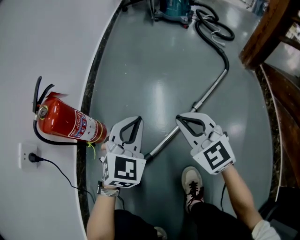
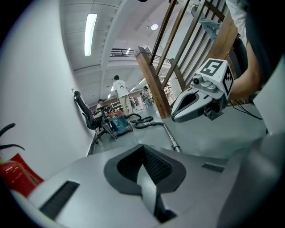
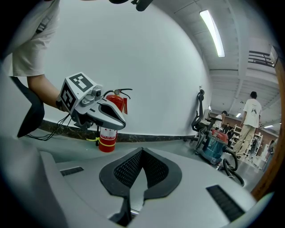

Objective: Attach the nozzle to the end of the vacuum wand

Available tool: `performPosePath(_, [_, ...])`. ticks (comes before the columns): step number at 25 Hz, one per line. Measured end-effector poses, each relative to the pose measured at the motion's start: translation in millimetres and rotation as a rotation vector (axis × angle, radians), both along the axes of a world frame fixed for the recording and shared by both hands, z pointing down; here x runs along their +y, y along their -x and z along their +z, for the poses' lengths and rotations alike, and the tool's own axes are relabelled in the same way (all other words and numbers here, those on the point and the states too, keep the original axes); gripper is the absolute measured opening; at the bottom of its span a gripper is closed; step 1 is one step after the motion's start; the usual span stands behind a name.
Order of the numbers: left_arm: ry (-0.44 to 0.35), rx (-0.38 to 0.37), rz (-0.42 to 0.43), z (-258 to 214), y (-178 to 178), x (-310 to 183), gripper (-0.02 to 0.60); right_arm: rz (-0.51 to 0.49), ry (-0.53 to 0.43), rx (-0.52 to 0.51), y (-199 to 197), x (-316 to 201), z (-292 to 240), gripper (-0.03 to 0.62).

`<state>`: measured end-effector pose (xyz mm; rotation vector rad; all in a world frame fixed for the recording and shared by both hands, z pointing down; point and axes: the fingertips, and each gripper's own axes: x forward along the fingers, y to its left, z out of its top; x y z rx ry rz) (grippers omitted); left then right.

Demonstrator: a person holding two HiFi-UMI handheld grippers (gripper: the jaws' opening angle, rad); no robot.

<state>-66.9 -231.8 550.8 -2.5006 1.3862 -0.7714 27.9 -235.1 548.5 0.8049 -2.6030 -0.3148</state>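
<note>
The metal vacuum wand (image 1: 206,96) lies on the grey floor. It runs from the black hose (image 1: 213,28) down-left, passes between my two grippers and ends beside the left one. No nozzle shows in any view. My left gripper (image 1: 132,121) is shut and holds nothing; its jaws (image 2: 143,147) meet tip to tip. My right gripper (image 1: 185,119) hovers over the wand, also shut and empty (image 3: 142,151). Each gripper view shows the other gripper held above the floor: the right one (image 2: 174,116) and the left one (image 3: 121,124).
A red fire extinguisher (image 1: 65,122) stands by the white curved wall, and a plug sits in a wall outlet (image 1: 30,157). The teal vacuum body (image 1: 173,9) is far ahead, next to an office chair (image 2: 89,116). Wooden stair railing (image 1: 267,33) borders the right. My shoe (image 1: 192,185) is below.
</note>
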Motion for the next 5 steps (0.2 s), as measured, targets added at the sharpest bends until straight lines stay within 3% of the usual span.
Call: performPosePath(5, [0.003, -0.009, 0.000, 1.7, -1.9, -0.9, 0.002, -0.002, 0.004, 0.003, -2.1, 0.1, 0.8, 0.026])
